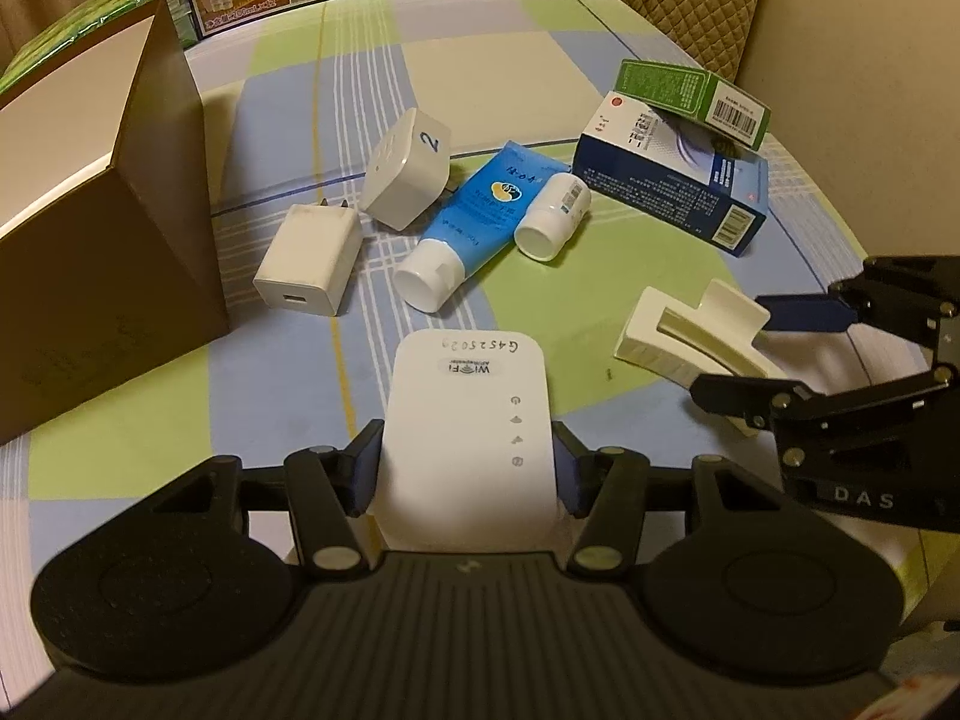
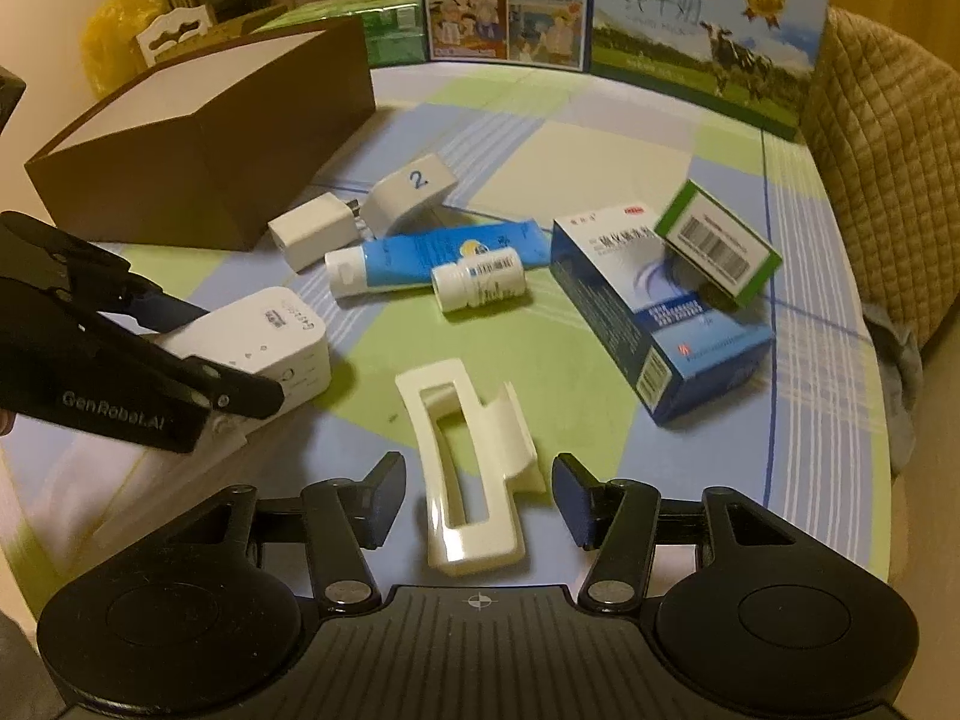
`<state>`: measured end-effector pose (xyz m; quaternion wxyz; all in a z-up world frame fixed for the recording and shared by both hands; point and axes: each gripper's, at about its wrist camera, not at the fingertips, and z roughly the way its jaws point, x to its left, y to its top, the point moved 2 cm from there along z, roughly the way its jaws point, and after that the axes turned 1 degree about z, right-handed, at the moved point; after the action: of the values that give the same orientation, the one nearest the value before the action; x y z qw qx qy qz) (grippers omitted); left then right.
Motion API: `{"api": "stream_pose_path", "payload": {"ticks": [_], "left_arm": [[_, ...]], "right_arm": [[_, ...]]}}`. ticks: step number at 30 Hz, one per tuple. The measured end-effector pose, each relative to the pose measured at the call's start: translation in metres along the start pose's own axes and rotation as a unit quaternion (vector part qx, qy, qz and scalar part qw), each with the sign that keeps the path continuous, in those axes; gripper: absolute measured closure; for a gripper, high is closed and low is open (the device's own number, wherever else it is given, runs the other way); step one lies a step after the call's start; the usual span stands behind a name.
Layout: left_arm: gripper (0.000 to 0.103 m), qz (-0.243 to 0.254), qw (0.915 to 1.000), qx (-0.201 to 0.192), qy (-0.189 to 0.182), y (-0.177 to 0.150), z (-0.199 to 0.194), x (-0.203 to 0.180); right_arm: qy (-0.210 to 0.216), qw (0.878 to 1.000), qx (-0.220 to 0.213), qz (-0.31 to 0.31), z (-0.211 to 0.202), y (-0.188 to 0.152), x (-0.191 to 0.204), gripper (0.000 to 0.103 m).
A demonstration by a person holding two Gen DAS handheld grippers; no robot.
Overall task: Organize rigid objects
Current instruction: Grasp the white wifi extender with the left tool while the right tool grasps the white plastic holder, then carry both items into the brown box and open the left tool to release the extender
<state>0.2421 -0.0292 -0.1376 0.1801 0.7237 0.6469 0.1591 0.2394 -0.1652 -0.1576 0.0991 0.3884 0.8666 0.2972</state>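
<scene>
So the left gripper [image 1: 468, 474] has its jaws clamped on both sides of the white WiFi repeater [image 1: 465, 420], holding it by the near end, and that one looks properly picked. The right gripper [image 2: 474, 501] is a different story: its jaws sit partly open on either side of the cream hair claw clip [image 2: 474, 480], with a visible gap each side, so nothing is gripped there yet and the clip just lies on the tabletop [image 2: 600, 138]. Further out you've got the blue tube [image 1: 474, 222], a small white bottle [image 1: 552, 216], a white USB charger [image 1: 309, 267] and a white cube plug marked 2 [image 1: 405, 168] clustered in the middle, plus a blue medicine box [image 1: 672, 192] with a green box [image 1: 696, 93] on top of it. The brown box [image 1: 96, 228] on the left looks like the drop-off spot, my guess anyway. So we're mid-pick: next the right jaws need to squeeze in on the clip, and the repeater has to be carried over to the box's open top.
</scene>
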Motion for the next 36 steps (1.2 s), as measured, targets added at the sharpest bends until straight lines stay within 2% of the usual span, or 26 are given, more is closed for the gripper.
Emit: {"api": "stream_pose_path", "payload": {"ticks": [5,6,7,19,28,36], "left_arm": [[0.051,-0.002,1.0000,-0.007,0.000,-0.002,0.000,0.001],[0.051,-0.002,1.0000,-0.007,0.001,-0.002,0.000,0.001],[0.051,-0.002,1.0000,-0.006,0.000,-0.002,0.000,0.001],[0.052,-0.016,0.9998,-0.011,-0.001,-0.003,-0.015,0.005],[0.052,-0.035,0.9978,-0.056,-0.005,0.005,-0.054,0.020],[0.052,-0.057,0.9927,-0.106,-0.002,0.014,-0.098,0.047]], "right_arm": [[-0.001,1.000,-0.001,-0.010,0.008,0.002,0.002,0.053],[0.000,1.000,-0.001,-0.013,0.009,0.002,0.003,0.062],[0.001,1.000,0.001,-0.015,0.010,0.002,0.003,0.064],[0.016,1.000,0.000,-0.002,0.000,0.007,0.005,0.065],[0.031,0.999,-0.014,0.011,-0.015,0.026,0.014,0.065],[0.050,0.998,-0.040,0.021,-0.032,0.058,0.034,0.065]]}}
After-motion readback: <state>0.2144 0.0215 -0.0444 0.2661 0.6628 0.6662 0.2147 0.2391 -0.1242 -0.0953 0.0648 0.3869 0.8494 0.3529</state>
